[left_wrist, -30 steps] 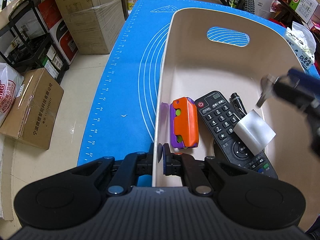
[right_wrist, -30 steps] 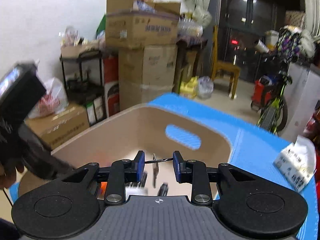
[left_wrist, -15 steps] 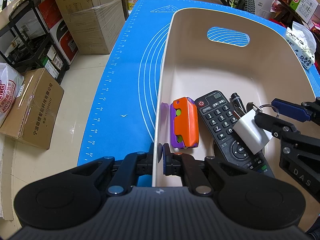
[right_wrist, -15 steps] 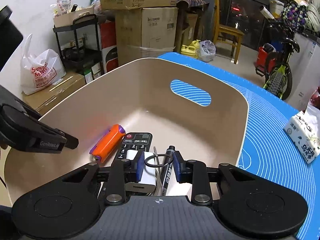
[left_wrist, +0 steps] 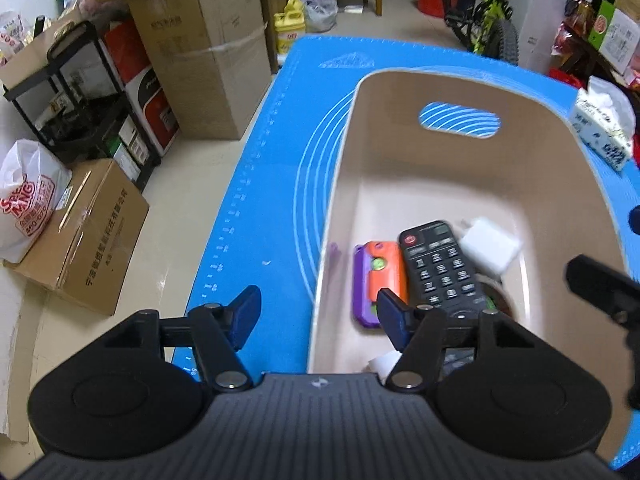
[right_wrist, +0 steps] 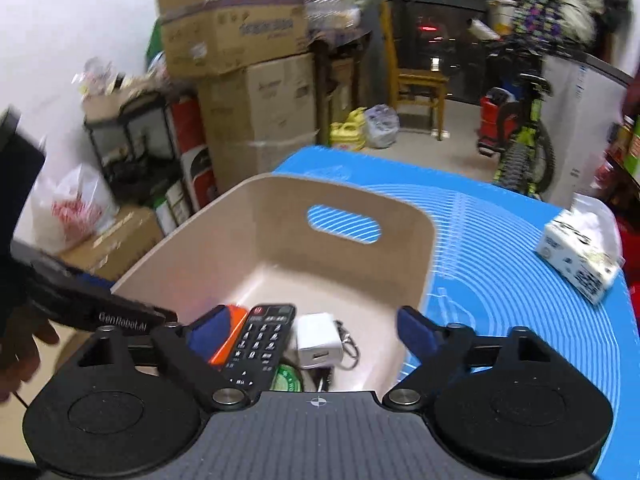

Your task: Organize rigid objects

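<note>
A beige bin [left_wrist: 460, 74] [right_wrist: 280, 184] stands on the blue mat [left_wrist: 272, 184]. In it lie a black remote [left_wrist: 436, 264] [right_wrist: 264, 340], an orange and purple toy [left_wrist: 380, 276] [right_wrist: 230, 340], and a white charger [left_wrist: 488, 248] [right_wrist: 318, 338] with a key ring [right_wrist: 348, 344]. My left gripper [left_wrist: 318, 314] is opening. The bin's near left wall runs between its jaws and the pads are clear of it. My right gripper [right_wrist: 314, 328] is opening wide above the bin's near end, with nothing held. One of its fingers [left_wrist: 604, 288] shows at the right edge of the left wrist view.
A tissue pack [left_wrist: 604, 128] [right_wrist: 576, 256] lies on the mat to the right of the bin. Cardboard boxes [left_wrist: 200, 60], a black shelf [left_wrist: 80, 92] and a white bag [left_wrist: 24, 204] stand on the floor to the left. A bicycle [right_wrist: 520, 128] and a chair [right_wrist: 416, 80] are beyond the table.
The left jaws have come off the bin wall they pinched. The right jaws have let go of the key ring, and the charger now lies in the bin beside the remote. The right gripper has pulled back.
</note>
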Demonstrator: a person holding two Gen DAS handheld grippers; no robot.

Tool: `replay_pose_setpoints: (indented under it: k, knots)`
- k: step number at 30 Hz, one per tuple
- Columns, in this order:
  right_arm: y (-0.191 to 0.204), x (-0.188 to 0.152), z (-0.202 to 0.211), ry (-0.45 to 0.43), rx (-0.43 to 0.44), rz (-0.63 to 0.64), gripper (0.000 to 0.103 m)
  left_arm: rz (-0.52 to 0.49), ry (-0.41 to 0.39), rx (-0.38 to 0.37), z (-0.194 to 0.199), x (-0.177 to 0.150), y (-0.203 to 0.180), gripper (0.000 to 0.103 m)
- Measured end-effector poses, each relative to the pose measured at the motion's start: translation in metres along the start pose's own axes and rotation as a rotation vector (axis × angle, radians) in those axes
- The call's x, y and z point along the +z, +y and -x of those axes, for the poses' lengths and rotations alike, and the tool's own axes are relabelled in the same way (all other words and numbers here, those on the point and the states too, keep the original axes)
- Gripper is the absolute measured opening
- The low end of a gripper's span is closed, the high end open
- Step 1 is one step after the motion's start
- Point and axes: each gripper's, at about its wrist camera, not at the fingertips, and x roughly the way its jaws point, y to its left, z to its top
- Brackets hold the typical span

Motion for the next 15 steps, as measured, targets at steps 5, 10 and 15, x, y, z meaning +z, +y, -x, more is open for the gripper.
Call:
replay_pose_setpoints:
  k: [5, 10, 15]
  knots:
    - [-0.017, 0.003, 0.03, -0.042, -0.031, -0.086, 0.098, 0.003, -0.065, -0.025, 0.025, 0.002, -0.01, 0.071]
    - [-0.027, 0.001, 0.06, -0.07, -0.065, -0.096, 0.1, -0.013, -0.112, -0.047, 0.054, 0.0, -0.022, 0.074]
    - [-0.031, -0.003, 0.094, -0.097, -0.085, -0.113, 0.1, -0.025, -0.142, -0.057, 0.085, -0.01, -0.037, 0.074]
